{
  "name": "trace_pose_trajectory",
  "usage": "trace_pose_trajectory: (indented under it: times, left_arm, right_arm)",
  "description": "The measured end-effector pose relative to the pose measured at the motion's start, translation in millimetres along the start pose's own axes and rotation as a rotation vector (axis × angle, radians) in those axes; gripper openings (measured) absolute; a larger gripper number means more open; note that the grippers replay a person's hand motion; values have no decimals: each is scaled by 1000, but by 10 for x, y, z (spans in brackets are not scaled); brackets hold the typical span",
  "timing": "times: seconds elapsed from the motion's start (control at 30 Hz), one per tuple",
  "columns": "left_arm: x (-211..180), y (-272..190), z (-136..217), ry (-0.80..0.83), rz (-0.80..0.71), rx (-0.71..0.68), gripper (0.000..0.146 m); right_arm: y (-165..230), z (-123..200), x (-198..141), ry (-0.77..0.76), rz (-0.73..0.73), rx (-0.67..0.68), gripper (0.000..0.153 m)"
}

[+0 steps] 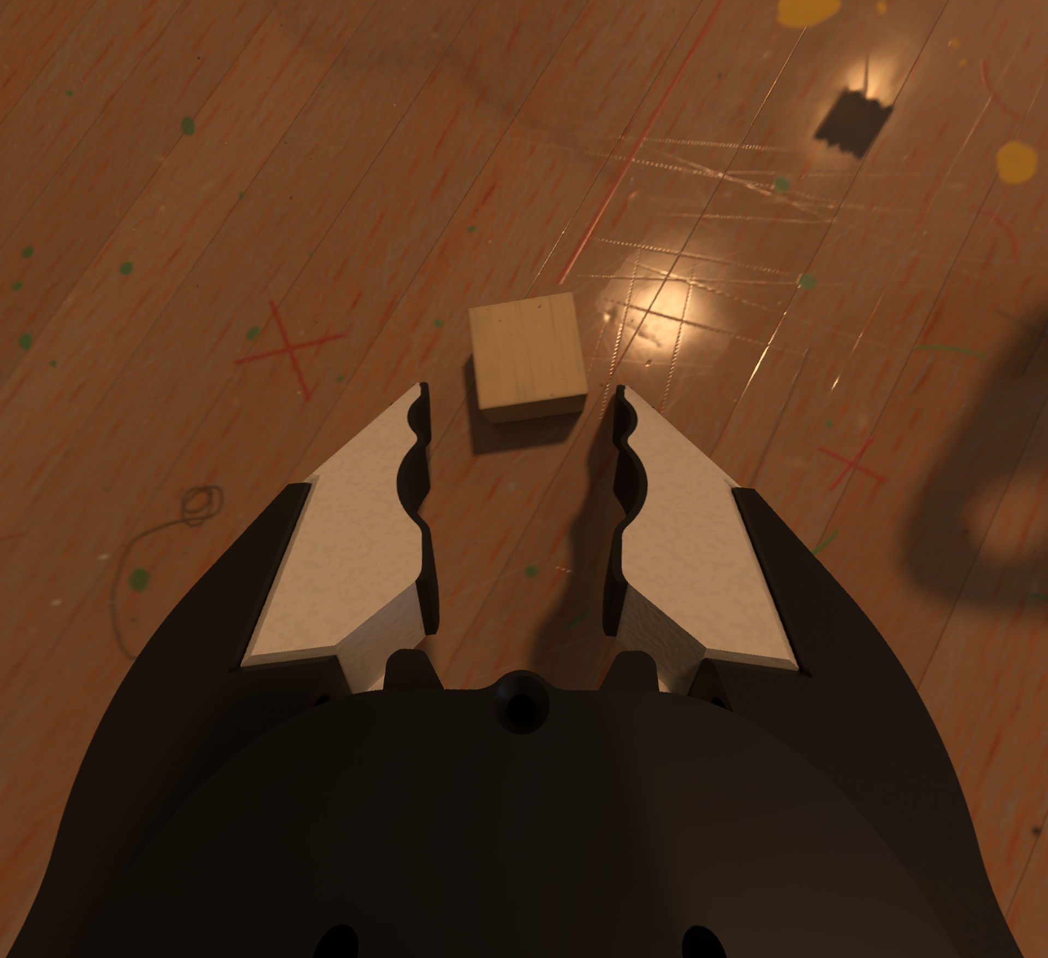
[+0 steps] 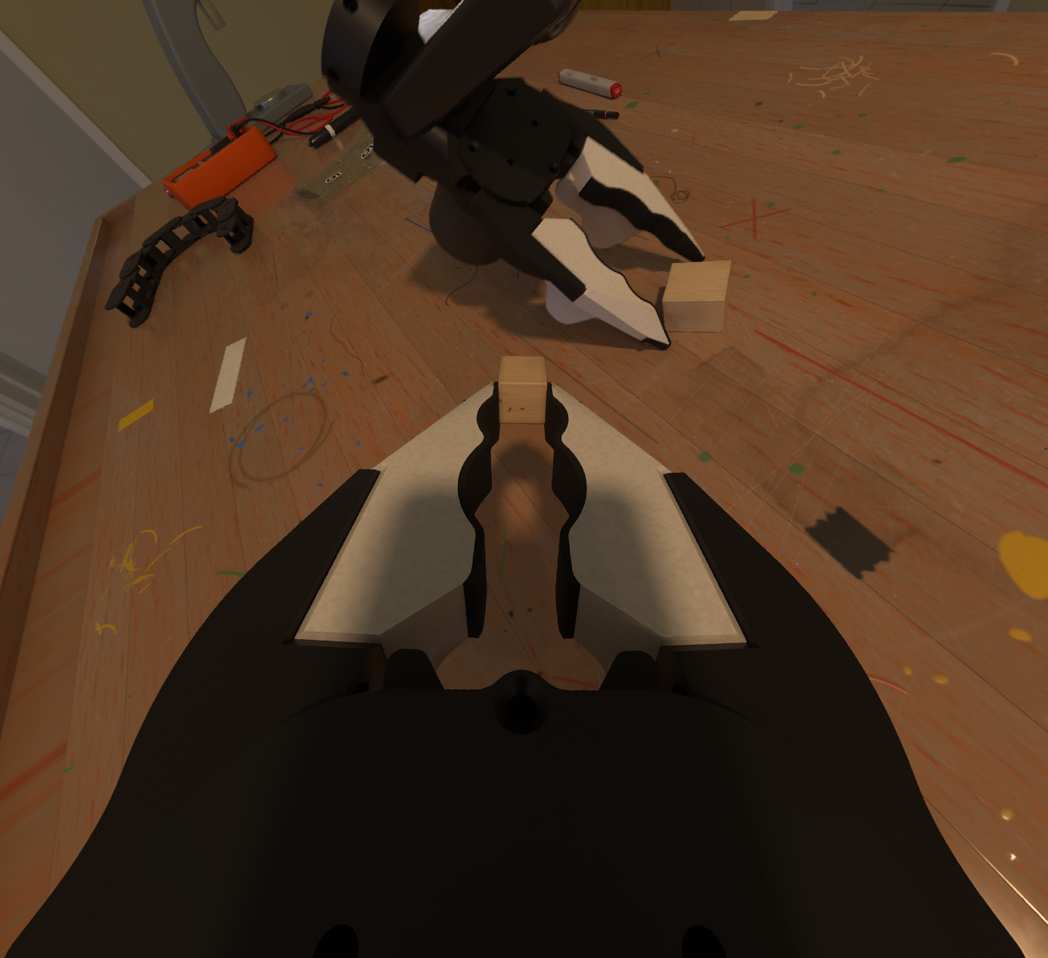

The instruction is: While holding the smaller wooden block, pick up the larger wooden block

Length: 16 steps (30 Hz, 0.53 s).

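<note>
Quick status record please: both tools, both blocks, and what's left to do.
left tool: open, tips just short of large block
right tool: shut on small block, off the table
large block: flat on table, untouched
remaining: move left tool forward around large block, close, lift

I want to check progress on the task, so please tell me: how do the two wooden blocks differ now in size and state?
The smaller wooden block is clearly narrower than the larger wooden block. The smaller block is clamped at the fingertips of the right claw; the larger block lies free on the table, just ahead of the open left claw, with neither finger touching it. Both are pale, plain wood with squared faces.
</note>
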State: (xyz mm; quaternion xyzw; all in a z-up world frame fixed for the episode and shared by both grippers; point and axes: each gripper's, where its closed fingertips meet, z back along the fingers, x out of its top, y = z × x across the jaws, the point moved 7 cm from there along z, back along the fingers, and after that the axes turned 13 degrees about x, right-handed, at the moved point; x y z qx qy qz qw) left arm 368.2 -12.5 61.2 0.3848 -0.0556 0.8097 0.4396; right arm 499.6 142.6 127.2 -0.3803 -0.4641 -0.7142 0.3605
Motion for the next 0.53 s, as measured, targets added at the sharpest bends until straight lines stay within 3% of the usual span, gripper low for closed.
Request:
trace_pose_trajectory:
  times: [0.2, 0.27, 0.4, 0.53]
  left_arm:
    - [-20, -90, -17, -50, 109, 14, 38]
    - [-21, -95, -12, -52, 94, 10, 38]
    - [-47, -129, 202, -49, -108, -42, 38]
    - [-112, -118, 742, 16, -369, -182, 38]
  right_arm:
    - [-24, 38, 14, -23, -11, 12, 14]
    - [-22, 43, 18, -25, -8, 9, 14]
    - [-34, 54, 20, -27, -10, 4, 14]
    - [-27, 38, 5, -5, -11, 8, 14]
